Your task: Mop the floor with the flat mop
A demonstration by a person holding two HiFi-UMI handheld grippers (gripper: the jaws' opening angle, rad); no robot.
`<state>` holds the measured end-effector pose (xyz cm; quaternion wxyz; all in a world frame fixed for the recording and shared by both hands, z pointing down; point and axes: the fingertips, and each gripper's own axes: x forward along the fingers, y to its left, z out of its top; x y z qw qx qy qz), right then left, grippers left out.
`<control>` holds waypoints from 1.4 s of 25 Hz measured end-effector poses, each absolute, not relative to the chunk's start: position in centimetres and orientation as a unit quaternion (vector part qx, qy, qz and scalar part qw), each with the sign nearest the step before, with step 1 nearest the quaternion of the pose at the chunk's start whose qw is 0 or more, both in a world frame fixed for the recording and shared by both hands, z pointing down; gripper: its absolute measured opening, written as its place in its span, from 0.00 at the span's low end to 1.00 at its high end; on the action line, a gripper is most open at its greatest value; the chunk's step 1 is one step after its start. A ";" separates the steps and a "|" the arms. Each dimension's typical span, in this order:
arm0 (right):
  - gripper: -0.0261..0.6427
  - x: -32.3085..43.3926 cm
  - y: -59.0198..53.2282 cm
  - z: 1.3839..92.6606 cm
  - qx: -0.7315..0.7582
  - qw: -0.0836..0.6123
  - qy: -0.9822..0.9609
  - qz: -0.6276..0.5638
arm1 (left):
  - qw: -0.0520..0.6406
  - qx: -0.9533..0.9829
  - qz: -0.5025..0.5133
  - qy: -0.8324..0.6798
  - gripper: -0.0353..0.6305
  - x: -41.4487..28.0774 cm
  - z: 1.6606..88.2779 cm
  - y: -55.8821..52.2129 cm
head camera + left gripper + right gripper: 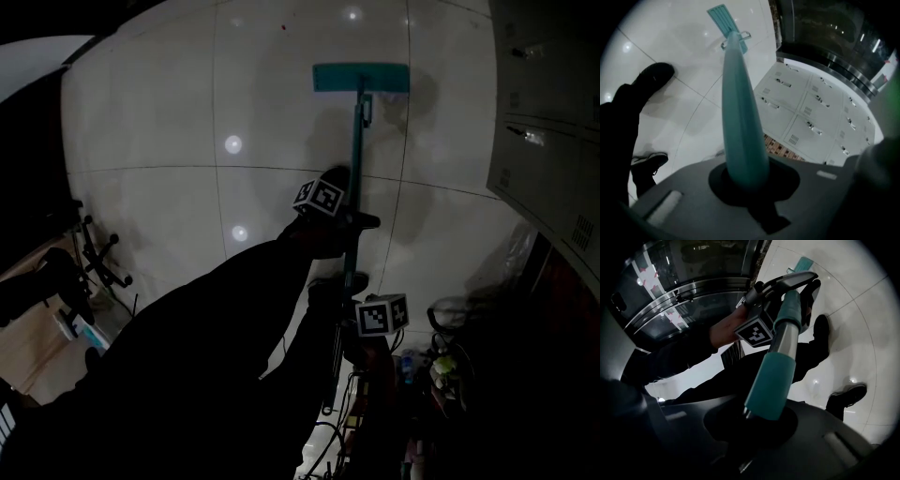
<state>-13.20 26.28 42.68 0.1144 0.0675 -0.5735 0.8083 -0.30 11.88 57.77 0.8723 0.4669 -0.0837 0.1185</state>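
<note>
The flat mop's teal head [361,78] lies flat on the white tiled floor [150,122], and its teal handle [355,159] runs back toward me. My left gripper [347,221], under its marker cube [319,195], is shut on the handle's middle. Lower down, my right gripper [352,284] is shut on the handle near its end. In the left gripper view the handle [740,117] rises from the left gripper [750,180] to the mop head [725,18]. In the right gripper view the handle's teal grip [771,380] leaves the right gripper [761,420] and passes through the left gripper's fingers [787,282].
Grey lockers [548,122] stand along the right, close to the mop head's right end. Dark clutter and cables [436,361] lie at the lower right. A wheeled chair base [98,261] stands at the left. The person's shoes [654,77] [649,164] stand left of the handle.
</note>
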 end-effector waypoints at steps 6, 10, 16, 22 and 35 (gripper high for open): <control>0.12 -14.2 17.4 43.2 0.074 0.103 -0.579 0.805 | 0.868 0.474 0.123 -0.080 0.12 -1.0 58.0 3.1; 0.12 -14.6 12.1 43.6 0.081 0.109 -0.577 0.805 | 0.864 0.482 0.118 -0.082 0.12 -1.4 58.2 -2.4; 0.12 -14.1 7.0 45.1 0.079 0.127 -0.591 0.792 | 0.856 0.497 0.120 -0.081 0.12 -1.1 59.0 -8.2; 0.12 -13.3 5.3 45.7 0.077 0.138 -0.600 0.785 | 0.852 0.504 0.108 -0.093 0.12 -0.6 59.4 -10.5; 0.12 -12.6 16.5 43.1 0.084 0.121 -0.601 0.785 | 0.848 0.510 0.119 -0.086 0.12 0.7 56.8 0.9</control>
